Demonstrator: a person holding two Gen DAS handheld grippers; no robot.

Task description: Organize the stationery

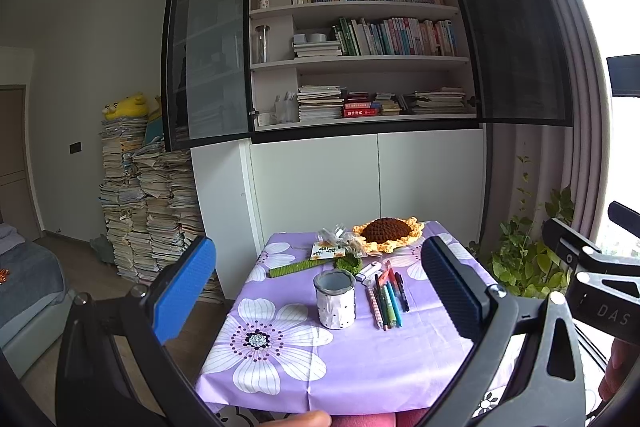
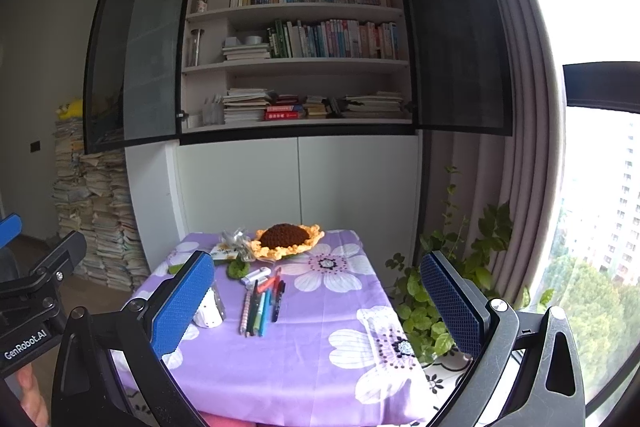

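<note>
A white dotted pen cup (image 1: 335, 299) with a grey rim stands upright in the middle of a small table under a purple flowered cloth (image 1: 280, 367). Right of it lie several pens and pencils (image 1: 387, 297) side by side, with a white eraser or correction tape (image 1: 370, 270) behind them. In the right wrist view the pens (image 2: 262, 301) lie centre, and the cup (image 2: 209, 309) is half hidden by the left finger. My left gripper (image 1: 320, 291) is open and empty, held above the table's near side. My right gripper (image 2: 318, 301) is open and empty too.
A crocheted sunflower (image 1: 387, 233), a card with a clear bag (image 1: 332, 245) and a green crocheted stem (image 1: 296, 267) lie at the table's back. A bookcase (image 1: 360, 47) stands behind, stacked papers (image 1: 148, 211) left, a potted plant (image 2: 436, 291) and window right.
</note>
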